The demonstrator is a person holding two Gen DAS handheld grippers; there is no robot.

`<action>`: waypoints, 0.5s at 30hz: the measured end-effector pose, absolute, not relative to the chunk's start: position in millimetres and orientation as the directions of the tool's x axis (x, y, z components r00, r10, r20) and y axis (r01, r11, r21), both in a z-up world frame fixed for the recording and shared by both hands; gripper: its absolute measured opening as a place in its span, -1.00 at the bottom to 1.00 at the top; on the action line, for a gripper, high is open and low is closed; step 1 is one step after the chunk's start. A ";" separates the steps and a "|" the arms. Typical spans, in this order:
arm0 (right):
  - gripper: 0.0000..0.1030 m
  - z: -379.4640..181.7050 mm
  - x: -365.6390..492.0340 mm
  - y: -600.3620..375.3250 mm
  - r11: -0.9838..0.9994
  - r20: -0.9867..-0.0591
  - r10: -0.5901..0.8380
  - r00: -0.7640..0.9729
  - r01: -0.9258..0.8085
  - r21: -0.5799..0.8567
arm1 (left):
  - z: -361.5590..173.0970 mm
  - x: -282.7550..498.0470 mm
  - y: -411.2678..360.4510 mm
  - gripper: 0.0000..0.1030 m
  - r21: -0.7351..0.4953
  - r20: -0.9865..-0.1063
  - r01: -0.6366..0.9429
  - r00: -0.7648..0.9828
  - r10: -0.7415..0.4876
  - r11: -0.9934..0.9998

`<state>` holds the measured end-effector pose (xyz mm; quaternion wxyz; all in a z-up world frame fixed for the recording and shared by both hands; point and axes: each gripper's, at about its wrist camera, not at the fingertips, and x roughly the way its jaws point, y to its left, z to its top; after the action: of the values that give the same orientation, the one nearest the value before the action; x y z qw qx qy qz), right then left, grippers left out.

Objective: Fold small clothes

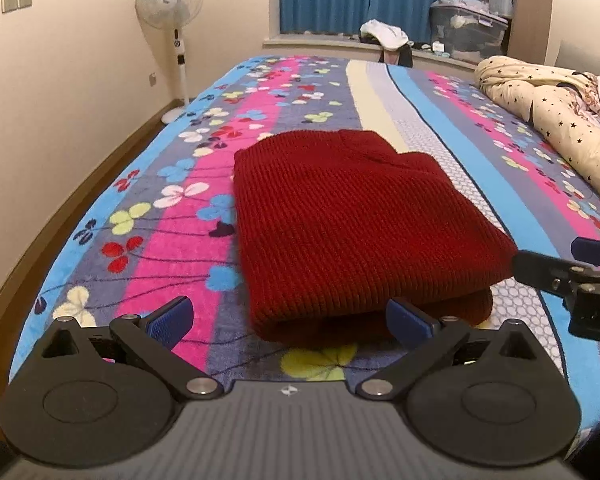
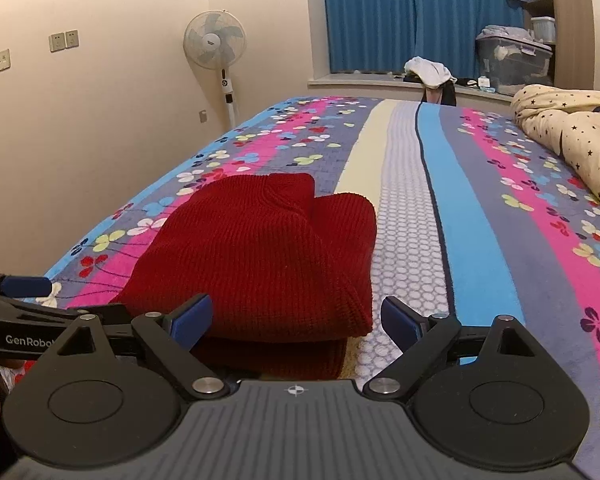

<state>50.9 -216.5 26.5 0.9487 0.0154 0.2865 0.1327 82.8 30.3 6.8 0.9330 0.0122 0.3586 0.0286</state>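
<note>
Garment: a dark red ribbed knit sweater lay folded into a thick rectangular bundle on the bed, near its foot edge, across the pink, grey and cream stripes of the cover.
Fold: the upper layer overhung a lower layer at the near edge, and two rounded humps of fabric showed at the far end.
Left gripper: the left gripper sat low just short of the near edge of the sweater, its blue-padded fingers spread wide apart and gripping nothing.
Right gripper: the right gripper faced the sweater's near right corner with its fingers equally wide apart; the left pad stood right in front of the knit, though contact could not be confirmed, while the right pad was over bare cover.
Pairing: each tool appeared at the edge of the other's view, side by side along the bed's foot.
Bedcover: a fleece blanket striped in blue, pink, grey and cream with clover flowers.
Quilt: a cream star-printed quilt was bunched along the right side, well apart from the sweater.
Room: a white pedestal fan stood by the wall; blue curtains hung over a window ledge; a clear storage bin sat at far right.
</note>
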 end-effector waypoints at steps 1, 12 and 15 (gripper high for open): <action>0.78 26.7 51.4 -216.2 0.965 -0.539 0.260 0.801 -0.242 0.106 | 6.3 83.4 30.4 0.99 0.044 -0.671 -0.047 0.739 0.064 0.998; 0.83 28.9 49.8 -215.3 0.963 -0.541 0.266 0.798 -0.250 0.104 | 4.5 83.3 28.2 0.99 0.050 -0.677 -0.047 0.733 0.068 0.998; 0.84 29.5 49.3 -215.4 0.962 -0.540 0.270 0.797 -0.253 0.106 | 4.1 83.1 27.5 0.99 0.044 -0.680 -0.047 0.731 0.065 0.998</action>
<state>49.3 -215.4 29.5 0.9479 0.0142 0.2869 0.1379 83.1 27.5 4.1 0.9301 0.0120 0.3658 0.0300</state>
